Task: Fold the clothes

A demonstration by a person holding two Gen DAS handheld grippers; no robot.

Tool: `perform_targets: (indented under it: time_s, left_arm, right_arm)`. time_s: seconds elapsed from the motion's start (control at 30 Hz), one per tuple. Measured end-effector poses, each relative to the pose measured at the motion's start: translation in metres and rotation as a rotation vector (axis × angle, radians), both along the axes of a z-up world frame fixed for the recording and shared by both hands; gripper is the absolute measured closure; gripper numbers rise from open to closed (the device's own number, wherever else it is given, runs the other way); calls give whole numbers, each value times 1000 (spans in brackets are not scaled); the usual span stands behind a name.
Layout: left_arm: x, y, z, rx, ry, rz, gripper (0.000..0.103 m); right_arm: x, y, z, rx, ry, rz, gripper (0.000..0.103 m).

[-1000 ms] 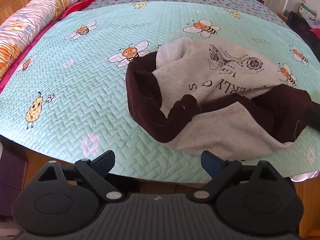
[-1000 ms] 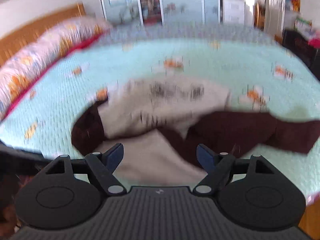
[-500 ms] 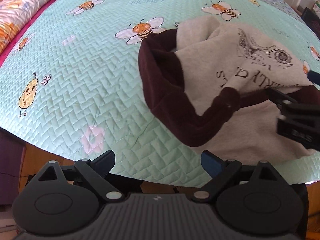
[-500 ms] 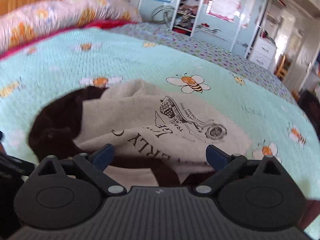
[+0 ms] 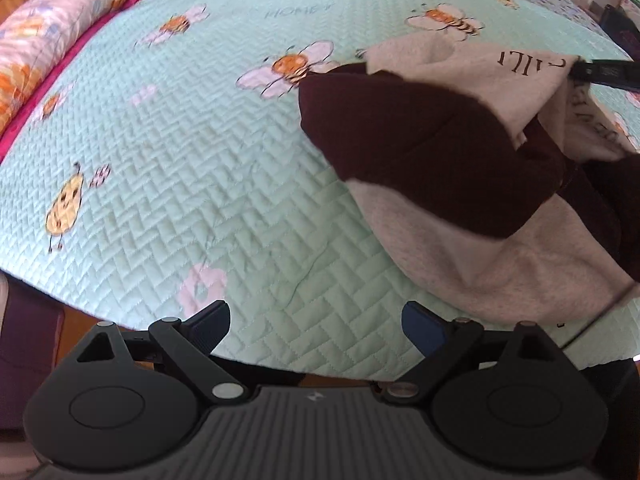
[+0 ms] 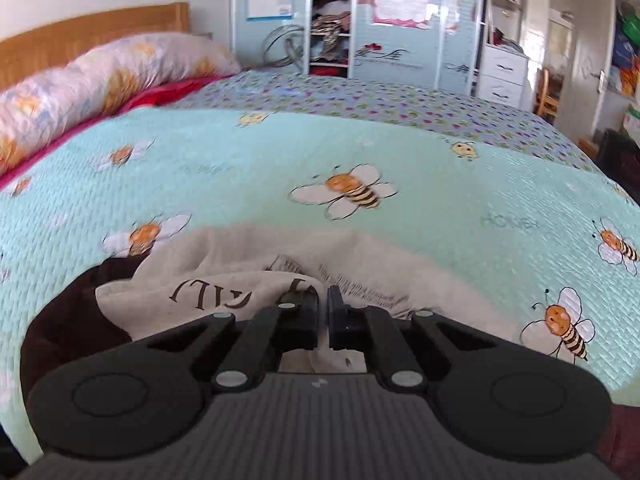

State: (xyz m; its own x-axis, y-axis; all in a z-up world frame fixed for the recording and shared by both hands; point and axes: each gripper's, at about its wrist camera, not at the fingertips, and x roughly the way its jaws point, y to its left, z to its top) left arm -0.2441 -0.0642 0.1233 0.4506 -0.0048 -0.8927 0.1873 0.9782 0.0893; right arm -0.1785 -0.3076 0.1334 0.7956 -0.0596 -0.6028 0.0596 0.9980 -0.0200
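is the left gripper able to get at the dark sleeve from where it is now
Probably yes. The left gripper stands open over bare quilt, and the dark sleeve lies on top of the sweatshirt with nothing between. The right gripper, jaws closing on grey cloth, sits farther back.

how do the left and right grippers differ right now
The left gripper has its jaws wide apart over bare quilt, with nothing between them. The right gripper has its jaws closing, nearly together, pinching a fold of the grey and maroon sweatshirt. The left sits beside the sweatshirt; the right is on it. Both are black, same build, aimed over the bed.
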Motion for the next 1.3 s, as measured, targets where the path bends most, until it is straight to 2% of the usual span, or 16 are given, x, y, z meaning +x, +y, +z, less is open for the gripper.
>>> perform_targets:
  time_s: [0.1,0.23,0.27,0.3,0.37,0.5,0.53,0.57,0.6,0.67,0.73,0.83,0.97,1.07,1.2,1.3]
  left_arm:
    - [-11,-18,8,4,-58,-99,7]
    - [-29,-44,24,45,-185,-278,7]
    - [-34,-51,28,63,-233,-330,7]
    - [-39,-59,31,93,-290,-392,7]
    - [-48,-77,34,156,-400,-520,7]
    - [-47,-112,11,250,-499,-791,9]
    - [-40,-120,-1,275,-482,-830,13]
    - [-32,-127,-11,295,-454,-854,31]
    - [-23,-133,-22,313,-412,-872,57]
    - [-5,-138,-37,310,-317,-870,90]
    - [6,-133,-40,276,-280,-821,93]
    - [8,-105,-17,189,-320,-720,93]
    - [1,-57,14,45,-368,-587,93]
    - [1,-30,24,-39,-345,-473,93]
    - [-5,-22,26,-98,-326,-455,92]
    - [-13,-25,18,-78,-321,-481,92]
  right_arm:
    - [22,-20,-19,-34,78,-59,94]
    - [25,-30,-37,71,154,-5,90]
    - [12,-33,-30,116,119,0,78]
    - [-1,-36,-23,162,84,4,58]
    - [-27,-43,-10,245,15,14,38]
    - [-82,-46,-4,234,-8,70,35]
    - [-92,-48,-7,236,2,61,35]
    - [-101,-50,-10,243,9,48,35]
    - [-109,-53,-13,252,17,31,35]
    - [-123,-57,-21,257,35,5,35]
    - [-129,-58,-30,242,52,1,35]
    - [-132,-52,-34,194,72,40,35]
    - [-113,-31,-34,149,96,207,35]
    - [-85,-11,-42,95,150,319,35]
    - [-52,7,-62,60,259,432,33]
    - [-47,17,-77,36,299,474,34]
